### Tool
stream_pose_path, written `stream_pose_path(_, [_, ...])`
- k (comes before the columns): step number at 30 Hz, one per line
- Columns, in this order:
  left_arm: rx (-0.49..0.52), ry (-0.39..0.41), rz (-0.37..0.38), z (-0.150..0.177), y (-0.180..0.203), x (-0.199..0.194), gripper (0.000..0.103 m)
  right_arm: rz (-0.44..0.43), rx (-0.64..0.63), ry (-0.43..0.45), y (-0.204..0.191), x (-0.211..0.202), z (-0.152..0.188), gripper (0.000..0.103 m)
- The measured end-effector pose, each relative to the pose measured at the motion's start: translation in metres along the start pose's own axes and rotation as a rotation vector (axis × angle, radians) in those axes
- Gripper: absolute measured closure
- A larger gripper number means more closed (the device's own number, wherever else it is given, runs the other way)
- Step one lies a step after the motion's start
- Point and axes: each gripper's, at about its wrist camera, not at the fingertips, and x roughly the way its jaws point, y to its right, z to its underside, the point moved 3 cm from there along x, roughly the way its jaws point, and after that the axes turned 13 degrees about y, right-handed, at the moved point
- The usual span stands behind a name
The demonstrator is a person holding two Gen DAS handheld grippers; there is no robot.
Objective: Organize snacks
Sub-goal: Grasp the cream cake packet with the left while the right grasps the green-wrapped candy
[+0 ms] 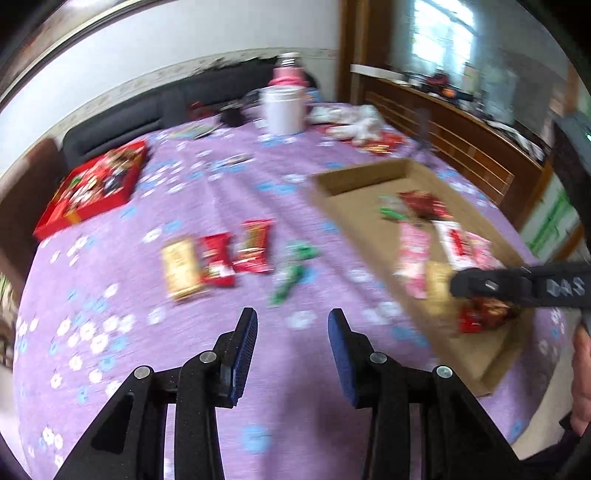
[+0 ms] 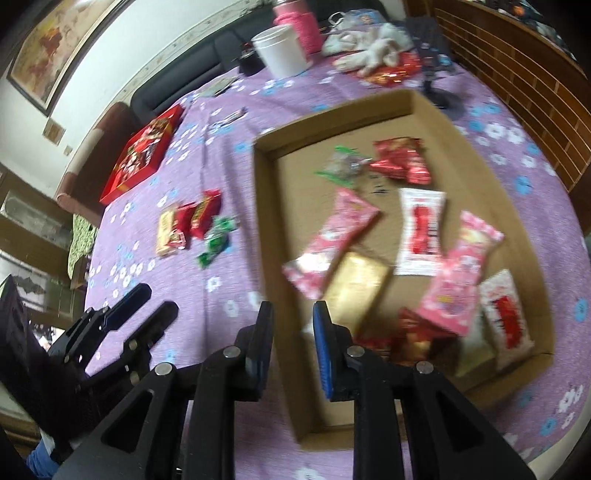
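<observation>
A shallow cardboard tray (image 2: 266,206) (image 1: 354,177) on the purple floral tablecloth holds several snack packets: pink (image 2: 341,229), white-and-red (image 2: 421,229), gold (image 2: 356,288), red (image 2: 400,160). Loose snacks lie left of it: a gold bar (image 1: 181,267), red packets (image 1: 218,264) (image 1: 253,245) and green candies (image 1: 295,269) (image 2: 218,240). My left gripper (image 1: 291,321) is open and empty above the cloth, short of the loose snacks. My right gripper (image 2: 293,314) is open and empty over the tray's left wall; it also shows in the left wrist view (image 1: 517,286).
A red gift box (image 1: 92,192) (image 2: 142,153) sits far left. A white tub (image 1: 284,109) (image 2: 282,46), a pink bottle (image 2: 299,22) and crumpled white wrappers (image 2: 369,48) stand at the back. A dark sofa and wooden rail border the table.
</observation>
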Motion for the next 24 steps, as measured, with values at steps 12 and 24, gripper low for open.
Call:
stream_pose_path(12, [-0.245,-0.192,-0.105,-0.022,-0.120,0.092,0.056,0.019,-0.018,-0.001,-0.014,0.001,0.010,0.078])
stream_pose_path(24, [-0.135,-0.193,-0.178,-0.025,-0.105,0.135,0.050,0.057,-0.001,0.020,0.002,-0.009,0.003,0.076])
